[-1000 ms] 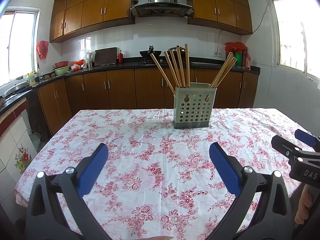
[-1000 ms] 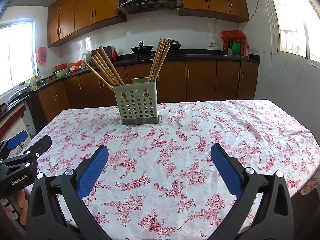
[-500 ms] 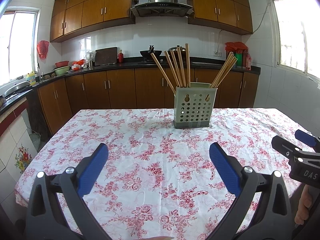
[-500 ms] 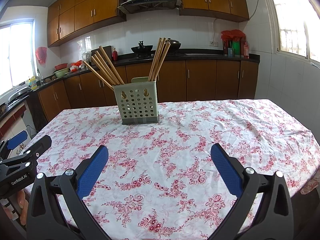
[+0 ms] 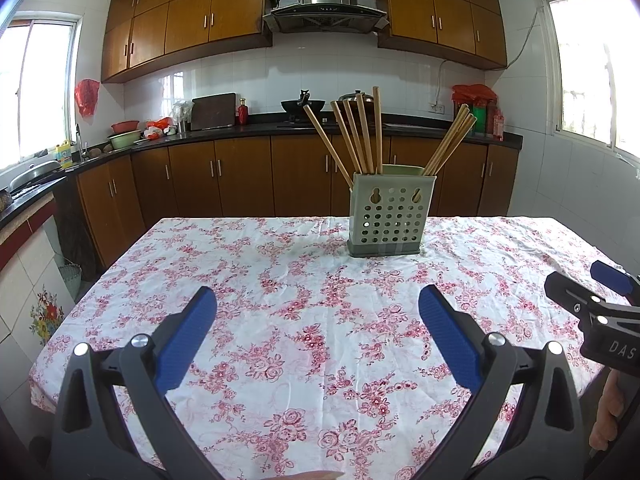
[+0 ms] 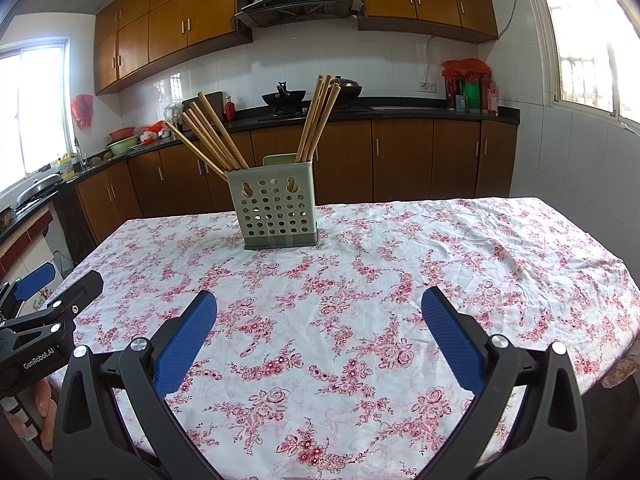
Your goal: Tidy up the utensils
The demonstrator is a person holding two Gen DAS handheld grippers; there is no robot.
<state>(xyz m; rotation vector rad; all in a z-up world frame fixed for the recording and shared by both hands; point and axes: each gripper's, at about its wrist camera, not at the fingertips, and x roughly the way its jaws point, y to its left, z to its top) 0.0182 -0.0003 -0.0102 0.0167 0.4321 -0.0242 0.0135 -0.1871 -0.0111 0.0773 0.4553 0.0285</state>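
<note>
Lower ends of the chopsticks (image 5: 362,136) hidden inside the holder (image 5: 386,216), holder's inner compartments not visible, right gripper (image 5: 600,304) beside the holder cut off by the frame edge, countertop items behind the holder too small to identify

Almost nothing has moved in the past second. The utensil holder (image 5: 387,216) sits a shade farther right in the left wrist view, suggesting a slight drift of the left hand-held gripper (image 5: 318,322); the right wrist view shows no visible shift, and the wooden chopsticks (image 6: 212,136) have not moved.
</note>
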